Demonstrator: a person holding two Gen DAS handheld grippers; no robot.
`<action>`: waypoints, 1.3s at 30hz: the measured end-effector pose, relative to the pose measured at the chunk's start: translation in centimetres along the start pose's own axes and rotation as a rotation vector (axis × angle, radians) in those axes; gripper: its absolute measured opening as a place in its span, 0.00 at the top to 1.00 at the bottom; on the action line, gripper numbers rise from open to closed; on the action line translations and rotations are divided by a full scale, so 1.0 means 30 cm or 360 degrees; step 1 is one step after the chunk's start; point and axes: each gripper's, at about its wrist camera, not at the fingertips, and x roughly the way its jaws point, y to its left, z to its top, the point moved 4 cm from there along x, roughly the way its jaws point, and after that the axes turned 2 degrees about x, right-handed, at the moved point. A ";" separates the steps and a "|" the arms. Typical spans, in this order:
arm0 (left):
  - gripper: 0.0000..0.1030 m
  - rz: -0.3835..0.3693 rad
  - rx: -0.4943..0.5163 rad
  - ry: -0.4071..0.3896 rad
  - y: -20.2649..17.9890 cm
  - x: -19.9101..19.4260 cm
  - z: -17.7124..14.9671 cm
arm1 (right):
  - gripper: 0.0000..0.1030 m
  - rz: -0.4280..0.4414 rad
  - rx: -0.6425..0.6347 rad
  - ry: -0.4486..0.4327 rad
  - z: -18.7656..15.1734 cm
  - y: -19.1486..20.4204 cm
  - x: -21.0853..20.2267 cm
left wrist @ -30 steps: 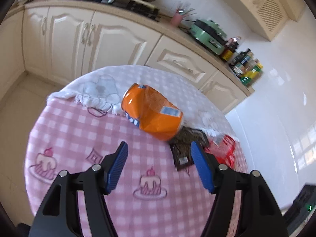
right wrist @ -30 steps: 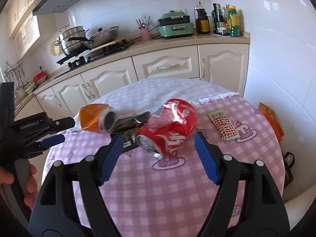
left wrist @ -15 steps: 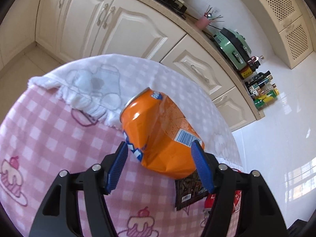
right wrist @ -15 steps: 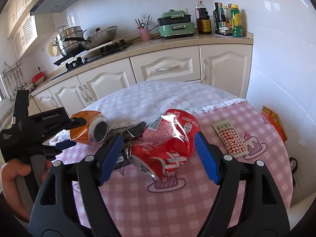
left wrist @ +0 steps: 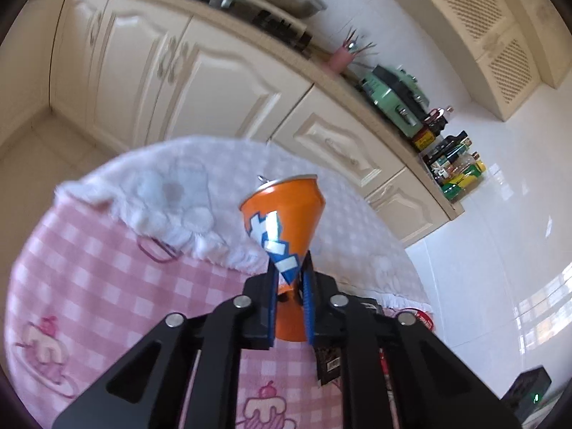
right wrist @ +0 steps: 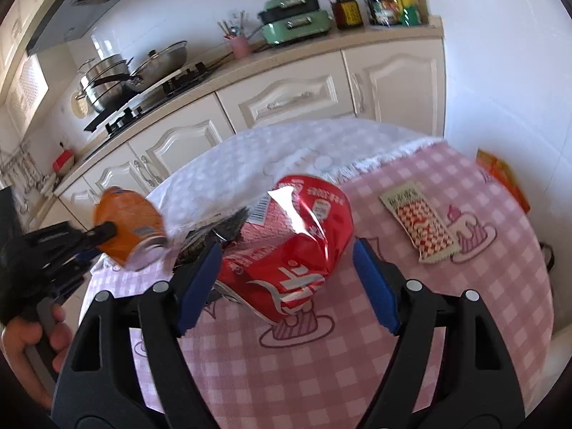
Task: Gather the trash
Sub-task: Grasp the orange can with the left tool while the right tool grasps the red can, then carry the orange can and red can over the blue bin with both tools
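Note:
A dented orange can [left wrist: 282,211] stands out from my left gripper [left wrist: 289,271], whose jaws are closing and pinch its near end flat between the blue pads. In the right wrist view the same orange can [right wrist: 125,228] hangs at the left, off the pink checked tablecloth [right wrist: 321,375]. A crumpled red can [right wrist: 296,243] lies on the cloth between the fingers of my right gripper [right wrist: 286,250], which stands open with a gap on each side of the can. A dark wrapper [right wrist: 221,225] lies just behind the red can.
A red-and-white snack packet [right wrist: 420,228] lies on the cloth to the right, and an orange packet [right wrist: 500,175] sits at the table's far right edge. A hand [right wrist: 21,336] holds the left gripper's handle. Kitchen cabinets and a loaded counter stand behind the table.
My left gripper's jaws closed on the orange can, squashing its near end, and the can now points up and away. My right gripper moved forward so the red can lies between its fingers.

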 end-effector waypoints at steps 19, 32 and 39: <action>0.89 0.0154 0.0691 -0.0110 -0.235 -0.216 -0.096 | 0.55 0.0194 0.0345 0.0194 0.019 -0.046 0.143; 0.89 0.0091 0.0657 -0.0060 -0.227 -0.243 -0.138 | 0.81 0.0102 -0.0076 0.0019 0.012 0.102 0.016; 0.89 0.0070 0.0644 -0.0092 -0.213 -0.336 -0.156 | 0.81 0.0046 -0.0226 -0.0162 -0.007 0.188 -0.126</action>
